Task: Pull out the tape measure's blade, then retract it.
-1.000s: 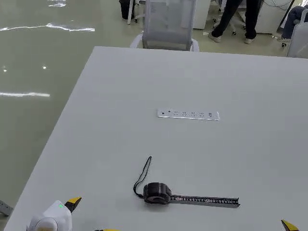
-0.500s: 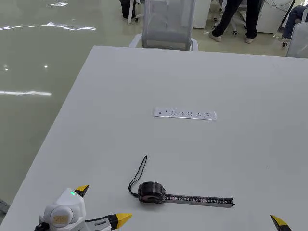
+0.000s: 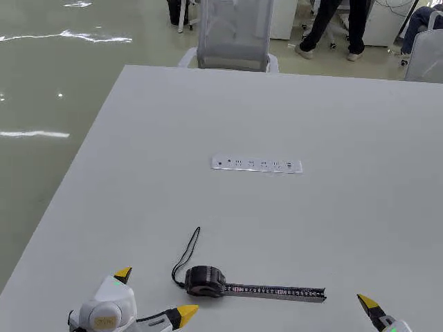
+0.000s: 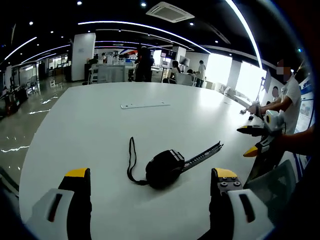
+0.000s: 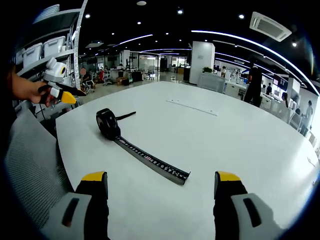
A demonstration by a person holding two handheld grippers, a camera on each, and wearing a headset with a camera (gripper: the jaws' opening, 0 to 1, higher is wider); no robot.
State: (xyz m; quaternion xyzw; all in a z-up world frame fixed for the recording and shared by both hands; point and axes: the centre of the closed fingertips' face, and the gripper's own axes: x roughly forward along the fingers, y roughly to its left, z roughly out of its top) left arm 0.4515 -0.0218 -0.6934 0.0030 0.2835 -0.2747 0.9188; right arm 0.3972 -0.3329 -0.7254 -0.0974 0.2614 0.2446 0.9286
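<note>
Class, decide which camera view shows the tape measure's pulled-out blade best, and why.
The right gripper view: the blade runs close and unobstructed from case to tip, markings visible. The head view shows a thin, distant strip; the left gripper view shows it foreshortened behind the case.

tape measure (image 3: 205, 280): black round case, lying on its side on the white surface (image 3: 277, 124) | blade (image 3: 273, 292) pulled out, flat; black wrist strap (image 3: 185, 254) trailing behind
</note>
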